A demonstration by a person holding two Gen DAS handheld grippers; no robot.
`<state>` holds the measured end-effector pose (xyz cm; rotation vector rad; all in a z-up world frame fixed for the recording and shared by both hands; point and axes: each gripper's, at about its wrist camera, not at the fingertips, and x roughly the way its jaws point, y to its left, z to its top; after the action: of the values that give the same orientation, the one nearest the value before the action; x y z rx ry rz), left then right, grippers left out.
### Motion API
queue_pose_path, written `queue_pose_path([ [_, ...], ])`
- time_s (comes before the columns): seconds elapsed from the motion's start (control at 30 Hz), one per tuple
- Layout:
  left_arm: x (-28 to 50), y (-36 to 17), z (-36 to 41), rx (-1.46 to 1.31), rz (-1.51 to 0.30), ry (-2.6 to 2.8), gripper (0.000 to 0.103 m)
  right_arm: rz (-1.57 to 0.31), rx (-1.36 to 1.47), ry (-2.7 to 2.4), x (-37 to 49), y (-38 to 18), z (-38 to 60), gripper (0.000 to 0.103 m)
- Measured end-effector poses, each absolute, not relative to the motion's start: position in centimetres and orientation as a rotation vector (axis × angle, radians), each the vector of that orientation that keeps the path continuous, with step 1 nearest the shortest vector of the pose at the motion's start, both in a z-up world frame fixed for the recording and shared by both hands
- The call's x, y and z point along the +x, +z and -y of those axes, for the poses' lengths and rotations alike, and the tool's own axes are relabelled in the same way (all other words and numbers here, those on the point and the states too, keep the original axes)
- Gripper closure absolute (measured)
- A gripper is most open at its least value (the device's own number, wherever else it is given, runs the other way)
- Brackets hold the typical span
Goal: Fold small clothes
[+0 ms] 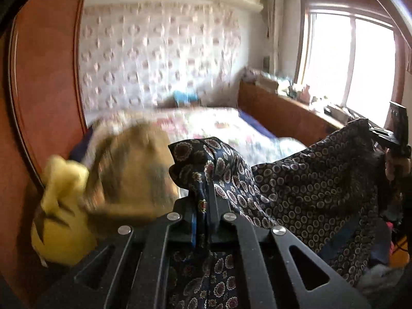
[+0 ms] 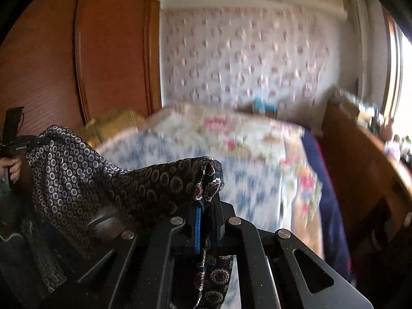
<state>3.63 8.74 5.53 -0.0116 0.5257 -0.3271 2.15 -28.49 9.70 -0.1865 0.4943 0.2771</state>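
A dark navy garment with small ring and paisley print [image 1: 303,180] hangs stretched in the air between my two grippers, above the bed. My left gripper [image 1: 202,206] is shut on one corner of it, with cloth bunched over the fingertips. My right gripper [image 2: 206,206] is shut on the other corner [image 2: 206,177]. The garment sags between them [image 2: 85,170]. The right gripper shows at the right edge of the left wrist view [image 1: 394,136], and the left gripper at the left edge of the right wrist view [image 2: 13,139].
A bed with a floral quilt [image 2: 244,149] lies below and ahead. A tan garment [image 1: 134,170] and a yellow one [image 1: 61,211] lie at the left by the red-brown wardrobe [image 2: 108,51]. A wooden sideboard with clutter [image 1: 288,108] stands under the window [image 1: 347,59].
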Motion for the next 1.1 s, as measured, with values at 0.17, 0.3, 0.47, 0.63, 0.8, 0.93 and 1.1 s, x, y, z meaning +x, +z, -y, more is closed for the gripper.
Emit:
queue_pose_path([
  [0.17,6.9,9.7,-9.9,-0.014,-0.449,-0.288,0.098,-0.381,-0.23,0.273,2.9,15.6,27.5,0.098],
  [0.3,10.7,10.3,-10.4,-0.002,-0.464,-0.247,0.098,-0.348,-0.241,0.222,5.8,18.6,27.7,0.098],
  [0.47,16.0,6.5,-10.2,0.016,-0.573,-0.191,0.097,-0.437,-0.202,0.146,11.6,16.0,28.2,0.097],
  [0.63,18.5,2.1,-10.6,-0.003,-0.695,-0.17,0.091,-0.644,-0.149,0.093,17.1,10.3,26.7,0.065],
  [0.8,17.3,0.6,-10.8,-0.013,-0.711,-0.18,0.061,-0.734,-0.11,0.08,17.3,5.8,26.5,0.061],
  [0.93,15.6,-0.4,-11.1,-0.01,-0.726,-0.185,0.059,-0.775,-0.106,0.105,16.6,3.8,26.4,0.061],
  [1.1,13.9,-1.4,-11.6,-0.002,-0.709,-0.144,0.059,-0.819,-0.101,0.111,16.4,1.7,28.6,0.061],
])
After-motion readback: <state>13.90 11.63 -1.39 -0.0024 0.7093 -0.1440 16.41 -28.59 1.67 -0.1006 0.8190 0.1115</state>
